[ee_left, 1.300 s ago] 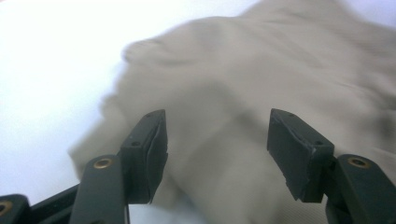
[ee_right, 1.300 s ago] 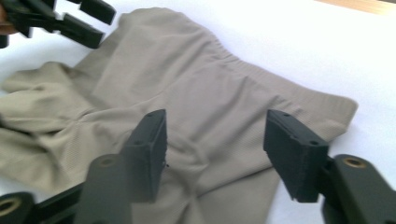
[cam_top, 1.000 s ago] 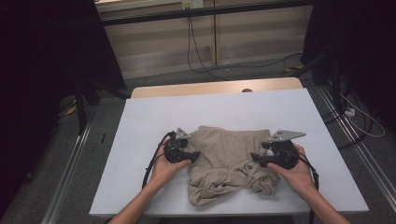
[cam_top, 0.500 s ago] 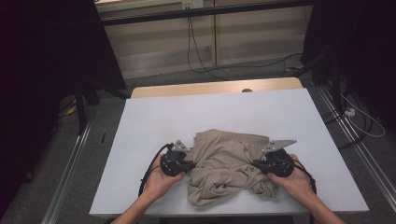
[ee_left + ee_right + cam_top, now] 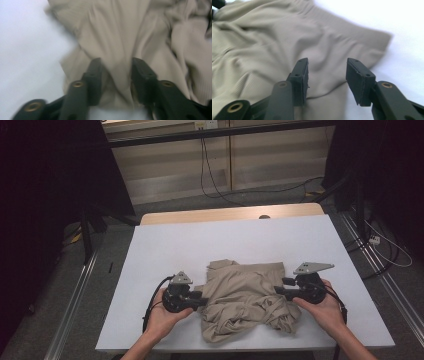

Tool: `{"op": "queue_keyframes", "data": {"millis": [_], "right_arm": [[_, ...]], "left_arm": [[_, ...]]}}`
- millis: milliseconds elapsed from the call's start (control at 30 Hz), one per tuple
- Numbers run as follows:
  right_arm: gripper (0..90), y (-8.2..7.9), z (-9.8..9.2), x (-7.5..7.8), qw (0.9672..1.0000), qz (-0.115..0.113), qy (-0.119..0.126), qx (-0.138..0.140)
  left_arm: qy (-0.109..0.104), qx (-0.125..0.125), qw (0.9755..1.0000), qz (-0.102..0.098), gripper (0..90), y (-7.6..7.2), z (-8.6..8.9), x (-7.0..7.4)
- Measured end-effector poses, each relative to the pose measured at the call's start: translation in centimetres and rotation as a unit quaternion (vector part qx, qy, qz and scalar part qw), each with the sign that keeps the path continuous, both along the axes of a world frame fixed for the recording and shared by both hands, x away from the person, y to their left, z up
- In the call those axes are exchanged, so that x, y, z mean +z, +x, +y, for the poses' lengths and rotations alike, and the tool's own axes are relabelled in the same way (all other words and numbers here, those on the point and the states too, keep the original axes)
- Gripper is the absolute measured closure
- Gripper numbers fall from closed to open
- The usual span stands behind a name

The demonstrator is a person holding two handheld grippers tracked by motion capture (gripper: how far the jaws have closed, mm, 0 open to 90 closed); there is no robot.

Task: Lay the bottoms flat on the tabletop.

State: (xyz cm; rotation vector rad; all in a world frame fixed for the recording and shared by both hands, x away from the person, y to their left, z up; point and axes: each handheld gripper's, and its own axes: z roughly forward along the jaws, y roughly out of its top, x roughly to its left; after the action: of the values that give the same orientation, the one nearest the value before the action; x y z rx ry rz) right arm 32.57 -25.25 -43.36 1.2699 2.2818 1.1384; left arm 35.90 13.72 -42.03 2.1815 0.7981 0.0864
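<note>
My left gripper [image 5: 199,299] sits at the left edge of the beige garment [image 5: 247,297], which is my landmark for everything here. In the left gripper view its jaws stand apart with a ridge of cloth [image 5: 117,72] bunched between them; the picture is blurred, so I cannot tell whether the pads press that ridge or merely straddle it. My right gripper [image 5: 280,291] sits at the garment's right edge. In the right gripper view its jaws gape wide, nothing between them, with the hem [image 5: 352,37] lying flat just beyond the tips.

The garment itself lies crumpled on the white table [image 5: 165,250], toward the near edge and roughly between my two hands. Its near part is twisted into folds that reach almost to the table's front lip; its far part is smoother. Beyond the garment the table runs bare to a wooden strip [image 5: 230,214] at the back, and past that lies the floor with a trailing cable [image 5: 212,180].

The risks, as I judge them: closing on a thick bunch could catch several layers at once, so that lifting drags the heap instead of spreading it. The right jaws may skid over the flat hem and close on nothing. And the near folds, pulled toward me, could slide off the front edge.
</note>
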Motion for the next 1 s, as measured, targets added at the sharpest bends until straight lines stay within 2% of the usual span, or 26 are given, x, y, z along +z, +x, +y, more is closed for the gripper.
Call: {"op": "queue_keyframes", "data": {"millis": [33, 133, 200, 267, 300, 333, 367, 467, 567, 667, 700, 733, 767, 833, 900, 933, 967, 1000], "right_arm": [[56.3, 0.6, -0.4, 0.3, 0.9999, -0.006, 0.005, -0.012], [58.3, 1.4, -0.5, 0.6, 0.9997, -0.012, 0.001, -0.021], [60.4, 2.3, -0.5, 1.0, 0.9995, -0.014, -0.006, -0.026], [61.9, 4.0, -0.1, 1.3, 0.9992, -0.011, -0.023, -0.03], [61.9, 4.0, -0.1, 1.3, 0.9992, -0.011, -0.023, -0.03], [62.9, 5.0, 0.0, 1.2, 0.9989, -0.014, -0.022, -0.04], [64.4, 5.4, -0.1, 0.9, 0.9988, -0.013, -0.008, -0.046], [64.2, 5.9, -0.2, 0.1, 0.9986, -0.006, -0.003, -0.053], [62.4, 6.4, -0.5, -0.9, 0.9981, 0.012, -0.003, -0.06], [58.8, 6.4, -0.8, -1.5, 0.9972, 0.021, 0.007, -0.071], [55.7, 6.4, -0.7, -1.6, 0.997, 0.021, -0.002, -0.075], [52.1, 6.4, -0.7, -1.7, 0.9963, 0.021, -0.013, -0.082], [52.1, 6.5, -1.0, -1.9, 0.9956, 0.022, -0.011, -0.091], [52.1, 6.7, -1.2, -2.0, 0.9956, 0.02, -0.01, -0.091], [54.6, 6.9, -1.4, -2.4, 0.9953, 0.035, 0.007, -0.09], [56.8, 7.0, -1.4, -2.6, 0.9955, 0.045, 0.016, -0.082], [59.1, 7.0, -1.3, -2.7, 0.9957, 0.044, 0.012, -0.081], [69.6, 7.1, -1.3, -2.7, 0.9955, 0.049, 0.022, -0.078]], "left_arm": [[-0.007, 0.005, 0.9999, -0.008, 51.9, 0.3, -0.2, 0.3], [-0.003, 0.027, 0.999, -0.034, 52.3, 2.0, -0.7, 0.9], [0.002, 0.042, 0.9988, -0.023, 53.9, 3.5, -1.1, 0.7], [0.009, 0.056, 0.9983, -0.011, 55.8, 5.2, -1.6, 0.2], [0.008, 0.062, 0.9981, -0.002, 55.8, 5.8, -1.9, -0.2], [0.011, 0.068, 0.9976, 0.002, 56.7, 6.3, -2.1, -0.6], [0.016, 0.069, 0.9973, 0.016, 56.7, 7.0, -2.4, -1.3], [0.009, 0.076, 0.9968, 0.021, 56.1, 7.1, -2.5, -1.8], [0.002, 0.076, 0.9968, 0.026, 50.8, 7.0, -2.5, -2.0], [0.009, 0.078, 0.9965, 0.03, 45.8, 6.8, -2.5, -2.6], [0.017, 0.076, 0.9964, 0.035, 45.9, 6.7, -2.7, -3.0], [0.02, 0.075, 0.9966, 0.029, 45.6, 6.5, -2.8, -3.2], [0.021, 0.072, 0.9968, 0.027, 45.2, 6.5, -2.8, -3.1], [0.02, 0.072, 0.9968, 0.029, 46.2, 6.5, -2.7, -3.2], [0.019, 0.072, 0.9969, 0.027, 49.4, 6.3, -2.6, -3.2], [0.012, 0.067, 0.997, 0.037, 54.7, 6.3, -2.5, -3.2], [0.003, 0.06, 0.997, 0.049, 62.6, 6.2, -2.5, -3.2], [0.002, 0.058, 0.997, 0.052, 66.5, 6.2, -2.5, -3.2]]}}
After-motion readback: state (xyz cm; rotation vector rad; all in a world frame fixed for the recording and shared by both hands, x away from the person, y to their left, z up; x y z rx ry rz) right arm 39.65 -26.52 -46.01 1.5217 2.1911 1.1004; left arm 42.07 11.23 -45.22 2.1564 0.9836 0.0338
